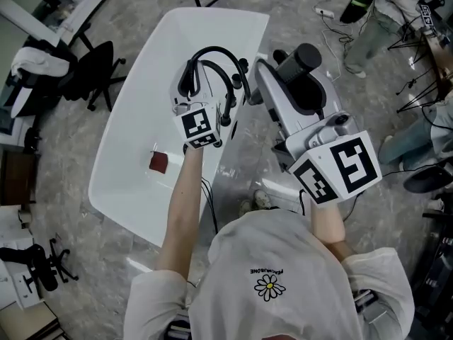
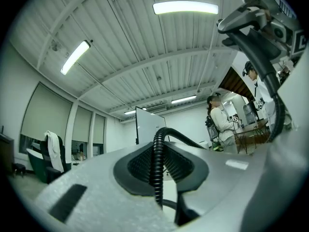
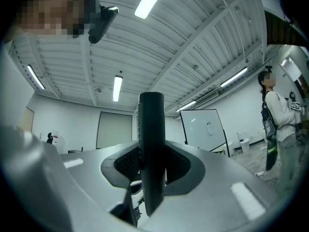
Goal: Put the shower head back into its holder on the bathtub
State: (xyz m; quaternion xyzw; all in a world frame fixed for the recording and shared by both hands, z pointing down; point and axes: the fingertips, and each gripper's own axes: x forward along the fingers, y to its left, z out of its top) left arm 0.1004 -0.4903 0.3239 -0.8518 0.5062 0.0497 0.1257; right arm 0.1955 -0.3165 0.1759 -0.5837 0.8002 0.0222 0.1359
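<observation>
Holding shower head handle (image 3: pixel 151 129) upright btwn right gripper (image 3: pixel 152 173) jaws w/ left gripper (image 2: pixel 161 170) pinching the hose (image 2: pixel 157 153), bathtub (image 1: pixel 134 126) right below it, so could easily yank hose taut & twist handle loose before reaching holder.

The left forearm (image 1: pixel 180 204) and right forearm (image 1: pixel 327 224) reach forward. The left gripper (image 2: pixel 161 175) has its jaws clamped on the corrugated hose (image 2: pixel 156 151). The right gripper (image 3: pixel 150 170) pinches the shower head handle (image 3: pixel 151 124).
</observation>
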